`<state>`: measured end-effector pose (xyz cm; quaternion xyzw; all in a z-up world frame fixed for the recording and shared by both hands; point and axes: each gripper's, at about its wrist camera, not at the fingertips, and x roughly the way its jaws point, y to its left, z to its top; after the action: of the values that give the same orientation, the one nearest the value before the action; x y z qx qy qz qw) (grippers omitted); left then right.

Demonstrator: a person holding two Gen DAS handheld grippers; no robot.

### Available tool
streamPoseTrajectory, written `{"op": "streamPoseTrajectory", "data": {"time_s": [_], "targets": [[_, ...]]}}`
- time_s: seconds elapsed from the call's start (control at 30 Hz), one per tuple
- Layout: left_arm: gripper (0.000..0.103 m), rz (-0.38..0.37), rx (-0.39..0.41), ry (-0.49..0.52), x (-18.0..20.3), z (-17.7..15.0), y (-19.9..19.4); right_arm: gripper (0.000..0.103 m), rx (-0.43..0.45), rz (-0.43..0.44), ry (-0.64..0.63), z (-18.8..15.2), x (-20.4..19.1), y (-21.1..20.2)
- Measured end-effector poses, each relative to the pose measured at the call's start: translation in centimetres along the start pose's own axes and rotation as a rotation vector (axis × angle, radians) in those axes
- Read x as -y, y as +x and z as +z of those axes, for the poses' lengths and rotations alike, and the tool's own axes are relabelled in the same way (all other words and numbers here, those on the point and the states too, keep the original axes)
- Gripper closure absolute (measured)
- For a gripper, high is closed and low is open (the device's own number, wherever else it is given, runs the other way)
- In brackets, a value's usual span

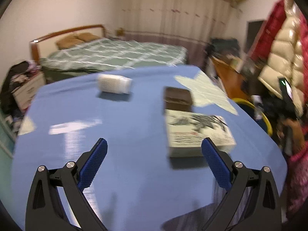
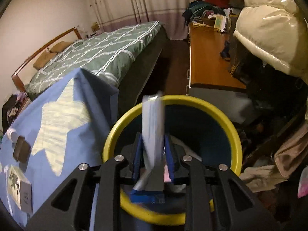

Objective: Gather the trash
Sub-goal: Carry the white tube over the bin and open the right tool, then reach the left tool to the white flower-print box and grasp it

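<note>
Trash, a pale blue-and-white wrapper, stands upright between the blue pads of the right gripper, whose jaws are narrow around it; blur hides whether the pads still press on it. It hangs over the mouth of a yellow-rimmed bin with a dark inside, which stands just beside the corner of the table.

On the table's blue cloth with its pale star lie a dark brown box, a white box with black ink drawing touching its near side, and a white packet farther off to the left. The left gripper hovers above the cloth with jaws wide and nothing between them, its right finger close to the ink-drawn box.

Beyond the table stands a bed with a green checked cover.
</note>
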<state>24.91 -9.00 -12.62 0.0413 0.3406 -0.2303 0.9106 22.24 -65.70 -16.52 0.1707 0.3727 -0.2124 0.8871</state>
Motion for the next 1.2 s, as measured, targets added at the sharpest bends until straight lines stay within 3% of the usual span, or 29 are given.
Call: {"op": "streamPoseTrajectory", "data": {"time_s": [0.2,0.27,0.53,0.63,0.83,0.9,1.03,1.2], "targets": [[0.006,-0.061,-0.108,0.036,2.3,0.7,3.6,0.062,-0.001,0.044,0.005,0.2,0.6,0.4],[0.006,-0.117,-0.146,0.031,2.6,0.7,4.6,0.057,0.010,0.071,0.000,-0.1,0.2,-0.4],[0.006,-0.236,-0.190,0.088,4.9,0.1,4.9,0.055,0.036,0.100,-0.005,-0.6,0.0,-2.1],[0.006,-0.305,-0.210,0.114,6.6,-0.3,4.3,0.055,0.040,0.106,-0.001,-0.6,0.1,-2.5],[0.006,-0.527,-0.227,0.239,11.3,-1.0,1.8,0.055,0.051,0.127,0.001,-0.7,0.0,-3.1],[0.006,-0.514,-0.197,0.294,12.1,-0.4,0.8,0.054,0.054,0.129,-0.003,-0.7,0.0,-3.3],[0.006,-0.373,-0.171,0.372,11.9,2.0,2.0,0.051,0.065,0.131,-0.002,-0.7,0.1,-3.7],[0.006,-0.328,-0.263,0.436,11.5,4.4,7.3,0.041,0.074,0.139,-0.006,-0.9,0.2,-3.9]]}}
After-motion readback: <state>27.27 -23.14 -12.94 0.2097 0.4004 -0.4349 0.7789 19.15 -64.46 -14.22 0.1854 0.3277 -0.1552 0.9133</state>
